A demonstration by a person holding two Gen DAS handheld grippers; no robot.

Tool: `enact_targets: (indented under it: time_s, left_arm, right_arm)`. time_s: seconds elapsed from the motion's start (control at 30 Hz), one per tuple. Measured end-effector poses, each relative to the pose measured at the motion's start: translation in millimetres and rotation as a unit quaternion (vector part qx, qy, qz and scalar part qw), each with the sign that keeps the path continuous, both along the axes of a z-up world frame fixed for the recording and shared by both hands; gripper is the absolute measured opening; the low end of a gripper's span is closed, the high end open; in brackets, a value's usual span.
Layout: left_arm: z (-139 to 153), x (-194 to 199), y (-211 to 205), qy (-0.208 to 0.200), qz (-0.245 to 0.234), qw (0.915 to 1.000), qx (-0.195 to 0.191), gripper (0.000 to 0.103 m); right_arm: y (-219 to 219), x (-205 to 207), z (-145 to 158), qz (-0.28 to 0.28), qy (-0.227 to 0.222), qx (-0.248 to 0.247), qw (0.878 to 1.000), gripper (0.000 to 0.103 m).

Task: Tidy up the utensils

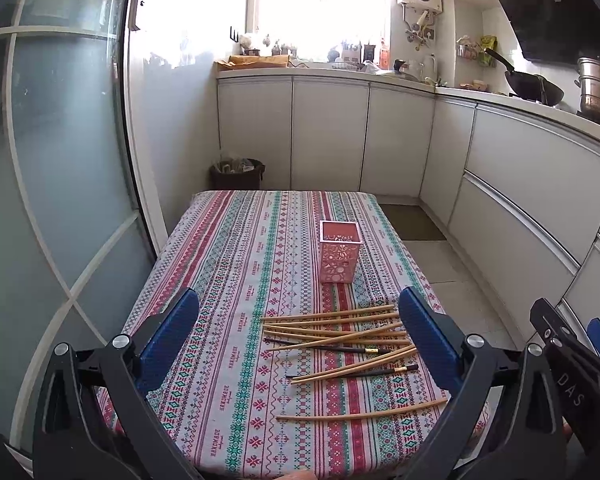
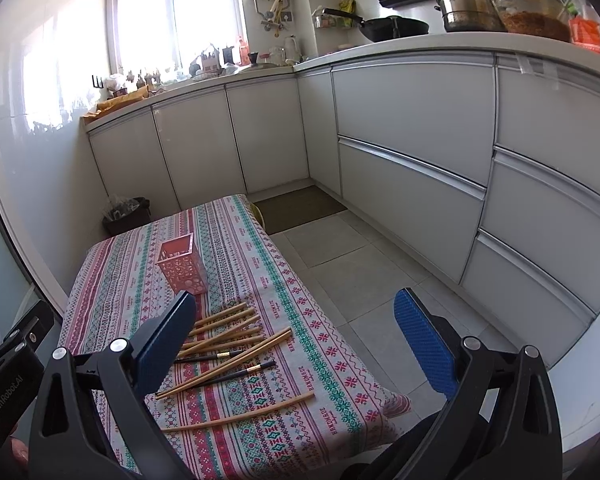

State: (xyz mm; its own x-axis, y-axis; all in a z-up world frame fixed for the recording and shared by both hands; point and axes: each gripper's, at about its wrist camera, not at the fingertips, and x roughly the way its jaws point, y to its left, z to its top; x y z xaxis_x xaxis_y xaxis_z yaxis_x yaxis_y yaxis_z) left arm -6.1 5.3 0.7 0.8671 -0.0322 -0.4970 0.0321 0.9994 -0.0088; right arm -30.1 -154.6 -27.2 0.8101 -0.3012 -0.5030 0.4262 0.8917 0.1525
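Note:
Several wooden chopsticks (image 1: 340, 330) and two dark ones (image 1: 332, 347) lie scattered on the patterned tablecloth (image 1: 240, 280). One wooden chopstick (image 1: 364, 414) lies apart, nearest me. A pink perforated holder (image 1: 339, 251) stands upright behind them and looks empty. My left gripper (image 1: 298, 332) is open and empty, held above the near part of the table. My right gripper (image 2: 296, 344) is open and empty, to the right of the pile (image 2: 224, 332), with the holder (image 2: 182, 266) beyond.
White kitchen cabinets (image 1: 328, 136) run along the back and right. A dark waste bin (image 1: 238, 174) stands behind the table. A glass door (image 1: 60, 160) is on the left. A tiled floor and a mat (image 2: 300, 208) lie to the table's right.

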Motion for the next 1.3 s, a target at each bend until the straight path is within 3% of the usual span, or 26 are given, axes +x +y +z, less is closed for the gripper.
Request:
enact_targets:
  time_s: [1.3]
  left_arm:
    - [-6.5, 7.6, 0.3, 0.011, -0.005, 0.9999, 0.008, 0.096]
  right_arm:
    - [-3.3, 3.8, -0.2, 0.001, 0.007, 0.007, 1.0, 0.096]
